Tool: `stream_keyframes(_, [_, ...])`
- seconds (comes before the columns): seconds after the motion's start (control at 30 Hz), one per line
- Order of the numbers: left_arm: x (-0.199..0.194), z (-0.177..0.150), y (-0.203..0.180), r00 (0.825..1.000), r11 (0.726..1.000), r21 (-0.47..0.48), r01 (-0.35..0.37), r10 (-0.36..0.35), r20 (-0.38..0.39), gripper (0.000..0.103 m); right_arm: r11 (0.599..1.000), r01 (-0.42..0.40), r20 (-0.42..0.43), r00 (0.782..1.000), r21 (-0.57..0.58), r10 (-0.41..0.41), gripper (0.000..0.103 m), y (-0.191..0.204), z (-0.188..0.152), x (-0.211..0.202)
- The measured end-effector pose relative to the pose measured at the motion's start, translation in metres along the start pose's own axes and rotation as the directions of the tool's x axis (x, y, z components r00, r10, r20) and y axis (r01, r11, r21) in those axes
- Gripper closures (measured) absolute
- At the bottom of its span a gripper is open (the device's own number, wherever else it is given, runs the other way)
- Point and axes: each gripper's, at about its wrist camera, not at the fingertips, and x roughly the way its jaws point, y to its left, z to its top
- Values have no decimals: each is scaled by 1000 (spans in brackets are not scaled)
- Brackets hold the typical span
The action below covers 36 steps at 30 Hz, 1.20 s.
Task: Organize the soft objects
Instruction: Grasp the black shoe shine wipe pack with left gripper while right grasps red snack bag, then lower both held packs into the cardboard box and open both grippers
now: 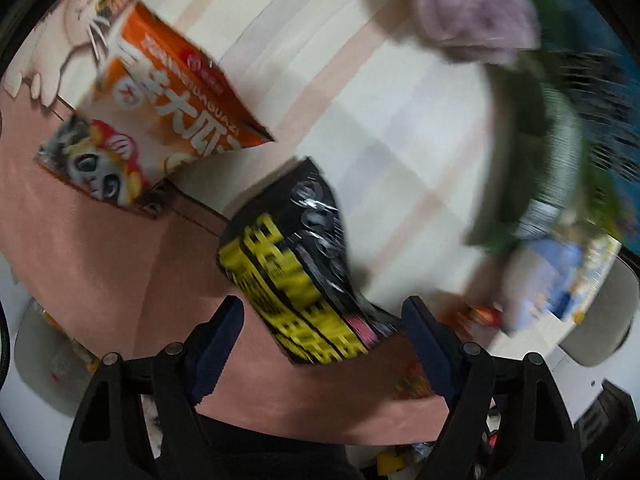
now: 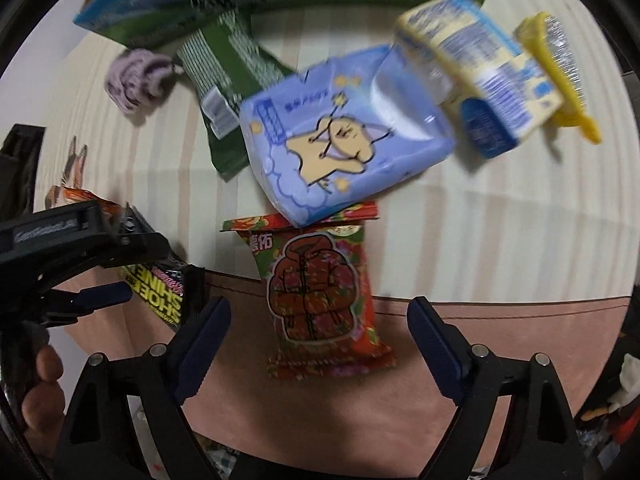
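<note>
Our left tool (image 1: 322,332) is wide open around the black and yellow packet (image 1: 296,264) on the desk (image 1: 360,120). Our right tool (image 2: 319,334), open too, hovers over the red packet (image 2: 320,292). Next, we think, we squeeze gently.

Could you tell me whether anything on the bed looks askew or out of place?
Yes: the blue tissue pack lies tilted, overlapping the top edge of the red snack packet, and a yellow-and-blue carton leans against its far corner. Nothing looks spilled or torn.

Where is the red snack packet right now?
Right wrist view, centre: the red snack packet lies ahead of the open right claw, its top under the blue tissue pack.
</note>
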Motion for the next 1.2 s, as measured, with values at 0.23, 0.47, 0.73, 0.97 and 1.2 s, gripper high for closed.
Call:
stream_keyframes(0.23, [7,-36,-33,948,916,256,-309,276,156,54,997,36,-42,998,-67,-39,48,12,-5,33])
stream_keyframes(0.47, [13,-76,-40,914,859,328,-393,328,237,51,994,45,-53,997,-99,-51,47,7,-20,42])
stream_keyframes(0.73, [9,-111,-18,931,909,249,-333,274,242,61,994,46,-43,998,-103,-51,55,4,-29,41])
stream_keyframes(0.97, [-24,-198,-37,902,874,332,-355,226,369,61,984,-138,-105,986,-115,126,56,-20,-60,-7])
stream_keyframes(1.2, [-136,-245,-118,875,824,466,-321,70,478,61,956,-278,69,956,-94,285,56,-44,-54,-132])
